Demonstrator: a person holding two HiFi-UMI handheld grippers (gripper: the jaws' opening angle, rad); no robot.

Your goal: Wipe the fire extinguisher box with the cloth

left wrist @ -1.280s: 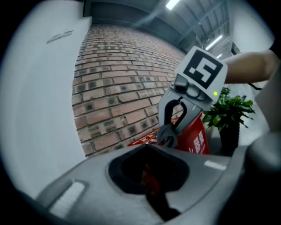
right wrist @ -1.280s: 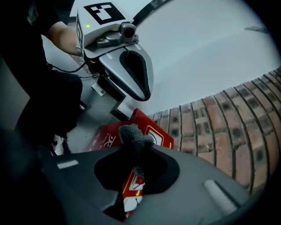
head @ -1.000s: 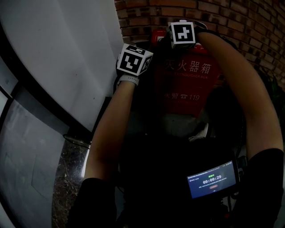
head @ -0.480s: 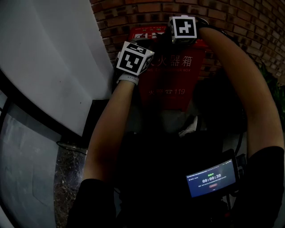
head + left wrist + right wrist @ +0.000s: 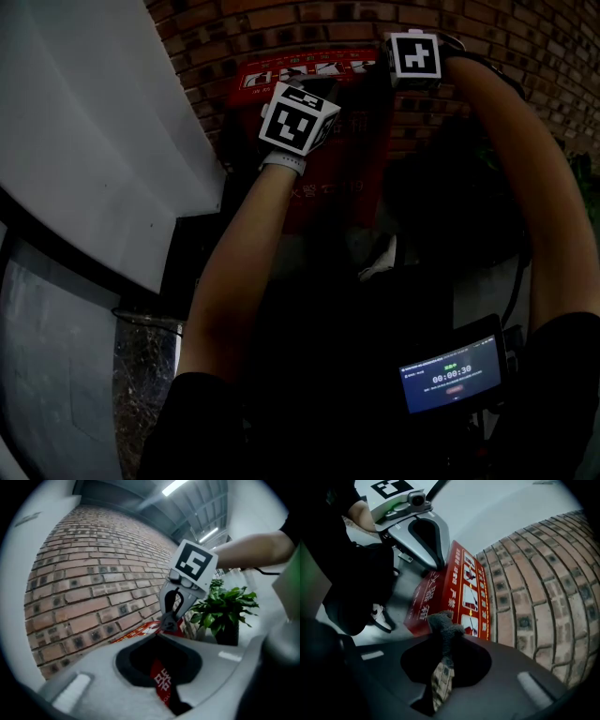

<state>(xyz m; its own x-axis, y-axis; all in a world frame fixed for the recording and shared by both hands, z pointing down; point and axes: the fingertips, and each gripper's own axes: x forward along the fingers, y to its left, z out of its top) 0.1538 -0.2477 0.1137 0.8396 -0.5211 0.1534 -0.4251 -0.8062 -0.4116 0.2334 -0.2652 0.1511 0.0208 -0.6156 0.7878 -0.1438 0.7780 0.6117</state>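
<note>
Right gripper (image 5: 446, 638) clenched on grey cloth (image 5: 444, 622), cloth tuft over the top edge of the red fire extinguisher box (image 5: 459, 590). Box stands against the brick wall (image 5: 534, 588). Left gripper (image 5: 162, 636) closed, nothing held, beside the box front.

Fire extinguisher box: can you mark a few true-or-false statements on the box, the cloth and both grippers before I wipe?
1. The right gripper is shut on the cloth. True.
2. The left gripper also holds a cloth. False: its jaws are together with nothing between them.
3. The fire extinguisher box is blue. False: it is red.
4. The box stands at a brick wall. True.
5. A potted plant shows in the left gripper view. True.
</note>
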